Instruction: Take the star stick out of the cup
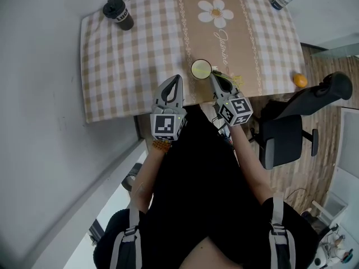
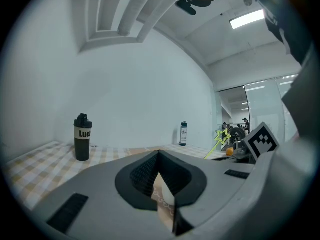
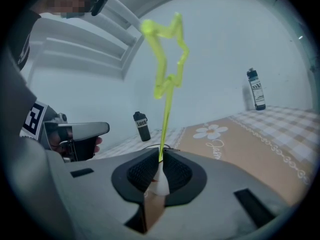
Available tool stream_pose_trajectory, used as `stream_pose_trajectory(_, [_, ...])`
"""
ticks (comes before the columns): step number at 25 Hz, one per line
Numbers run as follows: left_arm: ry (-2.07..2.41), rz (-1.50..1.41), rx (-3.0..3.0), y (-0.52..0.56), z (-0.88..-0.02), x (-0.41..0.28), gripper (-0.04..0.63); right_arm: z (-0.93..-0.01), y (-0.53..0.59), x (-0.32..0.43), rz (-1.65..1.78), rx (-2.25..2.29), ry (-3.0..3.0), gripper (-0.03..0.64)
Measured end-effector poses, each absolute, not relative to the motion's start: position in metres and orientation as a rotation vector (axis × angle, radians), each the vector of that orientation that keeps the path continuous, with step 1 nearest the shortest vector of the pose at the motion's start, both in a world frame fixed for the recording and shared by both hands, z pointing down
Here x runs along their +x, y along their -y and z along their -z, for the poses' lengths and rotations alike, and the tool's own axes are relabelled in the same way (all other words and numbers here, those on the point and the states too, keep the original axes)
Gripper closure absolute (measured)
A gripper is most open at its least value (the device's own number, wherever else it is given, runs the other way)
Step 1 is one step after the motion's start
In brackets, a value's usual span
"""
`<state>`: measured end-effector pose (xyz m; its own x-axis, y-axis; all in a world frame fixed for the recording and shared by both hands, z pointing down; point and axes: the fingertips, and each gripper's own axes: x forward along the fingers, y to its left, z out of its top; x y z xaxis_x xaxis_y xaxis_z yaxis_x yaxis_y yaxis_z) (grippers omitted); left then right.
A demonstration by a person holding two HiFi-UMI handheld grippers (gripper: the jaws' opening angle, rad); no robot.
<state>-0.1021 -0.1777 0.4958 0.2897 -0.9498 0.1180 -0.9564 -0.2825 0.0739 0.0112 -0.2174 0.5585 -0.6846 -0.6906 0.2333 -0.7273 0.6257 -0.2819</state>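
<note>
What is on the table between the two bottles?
Nothing stands there: only the checked tablecloth with its printed daisy, seen in the head view.

Bright, even light from the ceiling strip lamp (image 2: 247, 18) leaves soft shadows, while both gripper views bow and darken toward their round edges.

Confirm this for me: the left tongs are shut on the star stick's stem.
Not right. The right tongs are the ones shut on the star stick, by its stem, as the right gripper view shows. The left tongs are shut on nothing.
</note>
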Motion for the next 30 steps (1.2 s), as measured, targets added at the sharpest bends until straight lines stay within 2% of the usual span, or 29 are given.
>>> stream_pose_trajectory(12, [1.784,-0.054,2.427,0.178,-0.493,-0.100,0.594,-0.551,0.222,0.012,-0.519,1.205,2.733,0.595])
stream_pose_trajectory(30, [1.862,-0.050,2.335,0.180,-0.496,-0.137,0.594,-0.542,0.263,-0.005,-0.477,1.200,2.710,0.595])
